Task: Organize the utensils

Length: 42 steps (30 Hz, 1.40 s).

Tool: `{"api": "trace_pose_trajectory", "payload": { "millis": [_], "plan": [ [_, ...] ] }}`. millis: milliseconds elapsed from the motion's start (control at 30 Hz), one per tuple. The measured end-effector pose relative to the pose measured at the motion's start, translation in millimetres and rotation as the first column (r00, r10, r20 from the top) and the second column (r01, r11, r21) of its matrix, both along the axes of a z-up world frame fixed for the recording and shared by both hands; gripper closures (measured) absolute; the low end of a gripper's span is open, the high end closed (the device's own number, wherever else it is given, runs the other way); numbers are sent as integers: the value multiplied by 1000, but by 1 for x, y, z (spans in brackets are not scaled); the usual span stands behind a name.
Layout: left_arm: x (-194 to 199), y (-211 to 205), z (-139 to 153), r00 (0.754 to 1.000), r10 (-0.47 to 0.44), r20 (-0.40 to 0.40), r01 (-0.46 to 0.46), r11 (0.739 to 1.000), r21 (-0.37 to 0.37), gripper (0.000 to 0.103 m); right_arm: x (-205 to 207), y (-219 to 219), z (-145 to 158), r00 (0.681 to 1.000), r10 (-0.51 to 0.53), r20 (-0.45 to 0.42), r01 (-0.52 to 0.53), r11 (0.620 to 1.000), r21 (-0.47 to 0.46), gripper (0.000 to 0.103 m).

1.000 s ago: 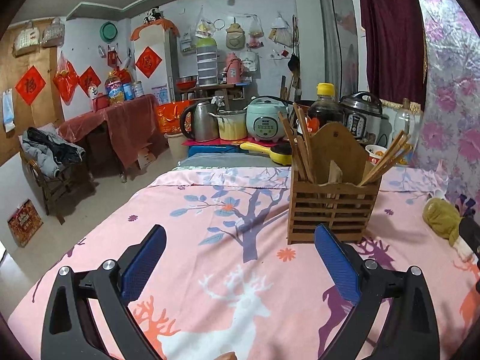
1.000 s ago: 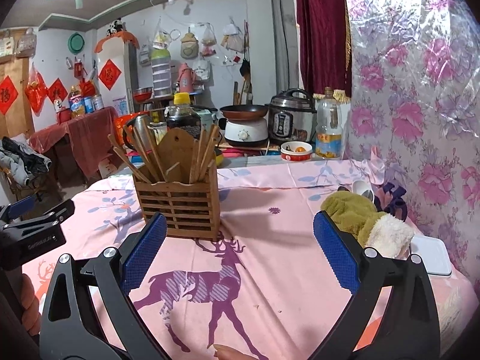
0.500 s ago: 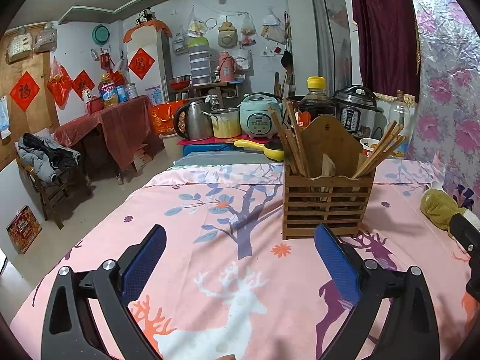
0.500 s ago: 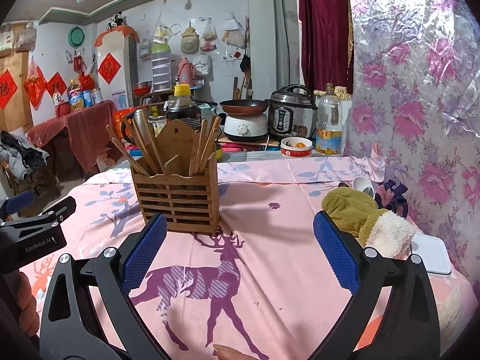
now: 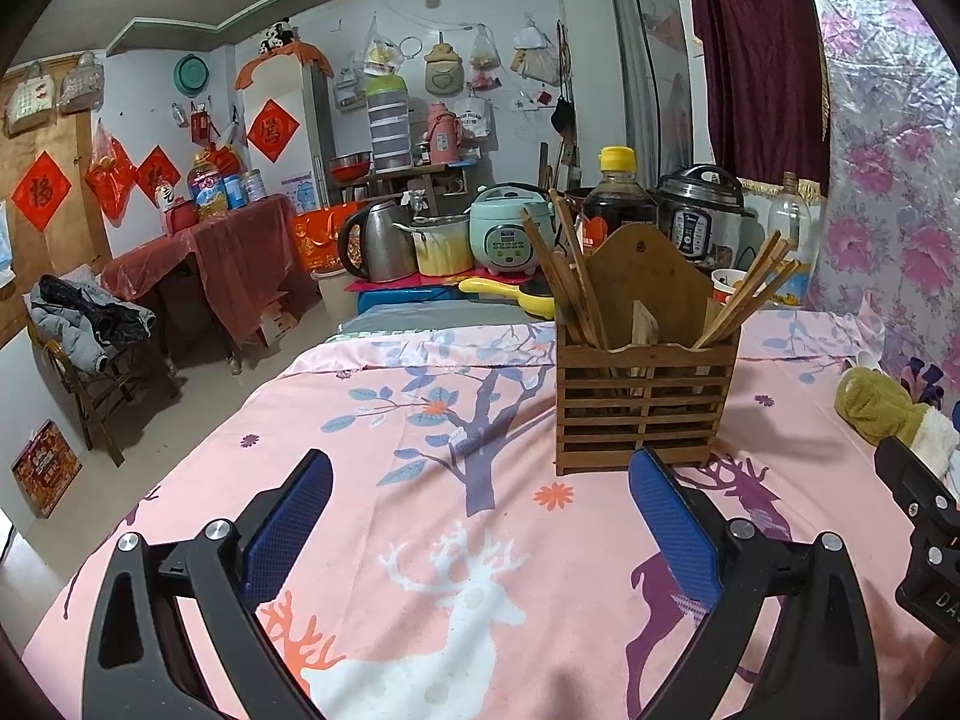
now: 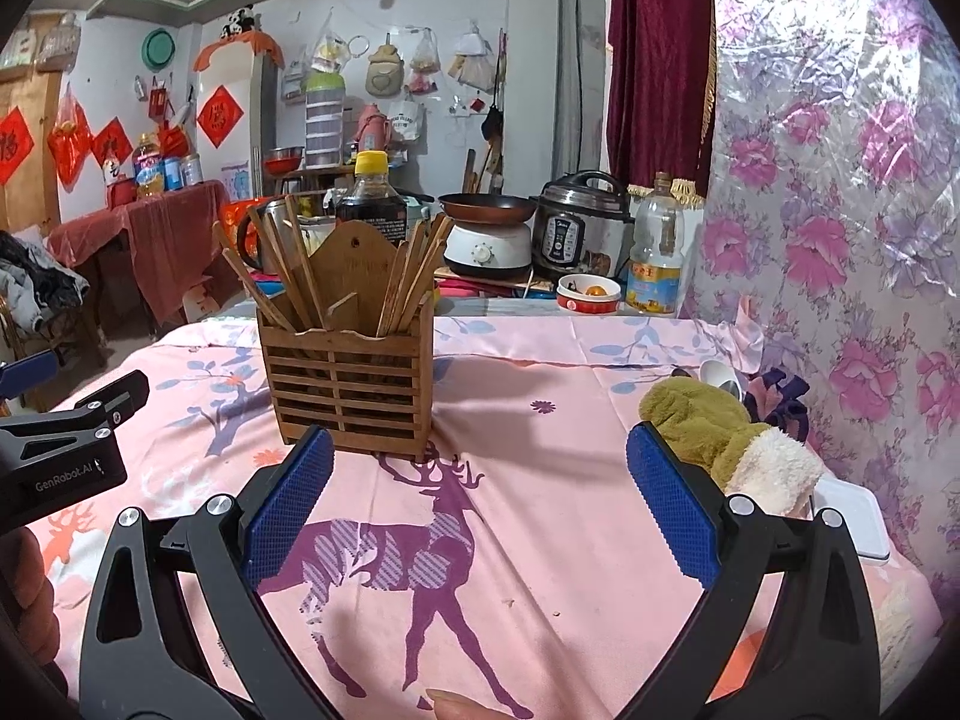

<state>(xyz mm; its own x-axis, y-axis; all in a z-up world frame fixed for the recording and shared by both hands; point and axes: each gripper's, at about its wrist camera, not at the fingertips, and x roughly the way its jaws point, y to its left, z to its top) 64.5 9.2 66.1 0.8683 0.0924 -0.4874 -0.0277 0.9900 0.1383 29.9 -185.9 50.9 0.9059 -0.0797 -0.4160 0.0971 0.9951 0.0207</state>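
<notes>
meanwhile both wide-open, empty grippers, left gripper [image 5: 480, 516] and right gripper [image 6: 480, 504], had drifted nearer the wooden chopstick holder [image 6: 347, 387] standing mid-table on the pink tablecloth [image 6: 540, 528], chopsticks [image 5: 744, 300] inside, suggesting an approach.

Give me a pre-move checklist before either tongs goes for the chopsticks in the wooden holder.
1. Left tongs open, nothing held: ok.
2. Right tongs open, nothing held: ok.
3. Wooden holder upright on the pink cloth: ok.
4. Chopsticks sticking out above the rim, reachable from above: ok.
5. Green plush toy apart from the holder: ok.
6. Loose utensils left on the cloth: cannot tell; a white spoon lies behind the toy.
</notes>
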Motion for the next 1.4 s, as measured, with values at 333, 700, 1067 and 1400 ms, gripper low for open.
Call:
{"api": "trace_pose_trajectory", "payload": {
  "millis": [333, 700, 1067, 1400],
  "plan": [
    [1, -1, -6, 1000, -2, -11, 2, 1000, 8, 6, -2, -1, 1, 1000, -15, 5, 15, 1000, -3, 7],
    [5, 2, -10, 999, -11, -32, 11, 1000, -6, 6, -1, -2, 0, 1000, -25, -1, 25, 1000, -4, 7],
    [6, -1, -12, 999, -26, -45, 26, 1000, 4, 6, -1, -3, 0, 1000, -29, -2, 29, 1000, -1, 7],
    [8, -2, -13, 998, -20, -52, 20, 1000, 5, 6, -1, -6, -4, 999, -34, -7, 34, 999, 7, 7]
  ]
}}
